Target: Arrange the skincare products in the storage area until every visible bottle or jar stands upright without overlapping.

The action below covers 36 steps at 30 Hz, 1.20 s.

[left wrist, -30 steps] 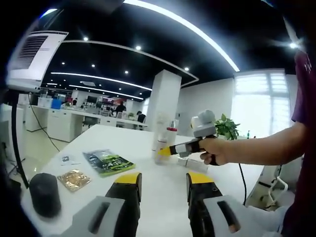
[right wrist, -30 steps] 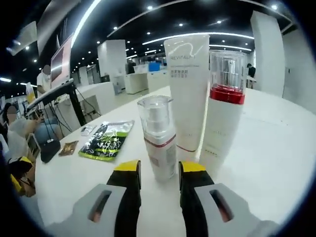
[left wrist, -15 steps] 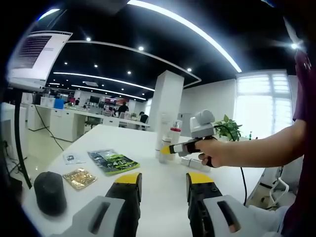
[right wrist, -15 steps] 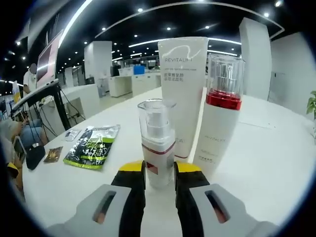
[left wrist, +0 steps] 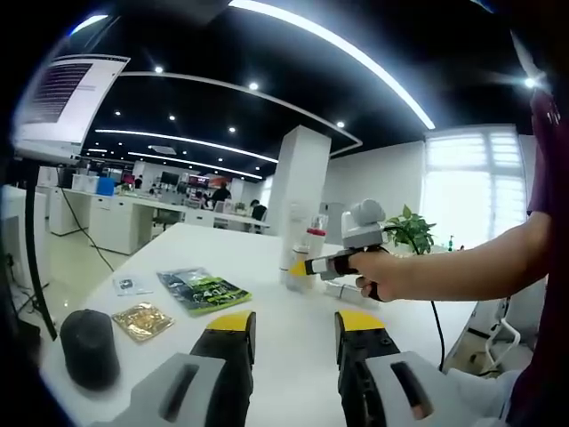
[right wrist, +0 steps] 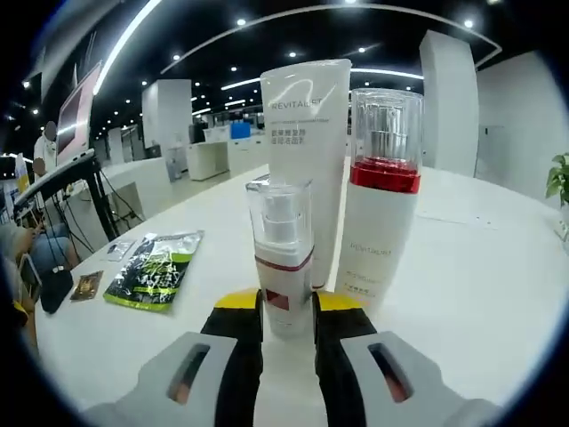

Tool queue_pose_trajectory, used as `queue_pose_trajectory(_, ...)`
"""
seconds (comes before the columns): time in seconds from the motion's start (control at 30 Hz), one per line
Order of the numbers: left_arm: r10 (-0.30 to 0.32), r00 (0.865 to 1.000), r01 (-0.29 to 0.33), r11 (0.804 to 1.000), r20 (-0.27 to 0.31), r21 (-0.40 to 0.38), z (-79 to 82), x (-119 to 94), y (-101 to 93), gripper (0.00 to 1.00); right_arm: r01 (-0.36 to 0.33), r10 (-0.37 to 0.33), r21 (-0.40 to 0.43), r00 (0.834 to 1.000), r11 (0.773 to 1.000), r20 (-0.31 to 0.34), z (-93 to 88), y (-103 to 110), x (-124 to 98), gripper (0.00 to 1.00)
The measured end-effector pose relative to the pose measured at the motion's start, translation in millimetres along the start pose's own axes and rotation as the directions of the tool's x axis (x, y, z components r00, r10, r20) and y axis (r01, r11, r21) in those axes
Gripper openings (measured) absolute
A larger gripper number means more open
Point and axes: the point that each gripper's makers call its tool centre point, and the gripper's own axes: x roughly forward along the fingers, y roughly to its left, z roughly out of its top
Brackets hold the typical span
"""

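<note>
On the table (right wrist: 498, 294), tube (right wrist: 305, 151) and red-collared bottle (right wrist: 380, 205) stand upright, right gripper (right wrist: 287, 311) jaws clenched on small pump bottle (right wrist: 281, 258), left gripper (left wrist: 293, 334) released and idle; nearly done, release pending.

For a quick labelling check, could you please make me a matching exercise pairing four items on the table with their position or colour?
Items:
1. small pump bottle
2. tall tube
3. red-collared bottle
4. green sachet

Descriptions:
A. lies flat, off to the left in the right gripper view
B. between the right tool's jaw tips
C. white, tallest, behind the others
D. upright, clear cap, right of the pump bottle

Pairs: 1-B, 2-C, 3-D, 4-A
</note>
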Motion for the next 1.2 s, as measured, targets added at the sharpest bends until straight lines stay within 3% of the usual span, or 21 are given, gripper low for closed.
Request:
queue_pose_trajectory(0.33, 0.005, 1.0, -0.005, 1.0, -0.002, 0.0, 0.8, 0, 2.1, 0.36, -0.004, 0.004, 0.027, 1.0, 1.0, 0.001, 0.7, 1, 7, 0.2)
queue_pose_trajectory(0.53, 0.006, 1.0, -0.006, 1.0, -0.004, 0.001, 0.0, -1, 1.8, 0.37, -0.012, 0.012, 0.052, 1.0, 0.999, 0.011, 2.7, 0, 4, 0.27)
queue_pose_trajectory(0.8, -0.01, 1.0, 0.01, 1.0, -0.011, -0.002, -4.1, 3, -3.9, 0.36, -0.022, 0.02, 0.056, 0.999, 0.998, 0.042, 5.5, 1, -15, 0.24)
queue_pose_trajectory(0.87, -0.012, 1.0, 0.012, 1.0, -0.011, -0.005, -4.0, 4, -4.4, 0.36, -0.024, 0.023, 0.022, 0.999, 0.999, 0.035, 3.8, 1, -18, 0.24)
queue_pose_trajectory(1.03, -0.007, 1.0, 0.007, 1.0, -0.006, -0.007, -3.3, 3, -3.1, 0.37, -0.05, 0.052, -0.036, 0.997, 0.998, 0.058, 3.7, 6, -44, 0.24)
queue_pose_trajectory(1.2, -0.014, 1.0, 0.013, 1.0, -0.019, -0.014, -9.9, 4, -5.2, 0.36, -0.08, 0.083, -0.06, 0.995, 0.995, 0.053, -2.0, -4, -74, 0.26)
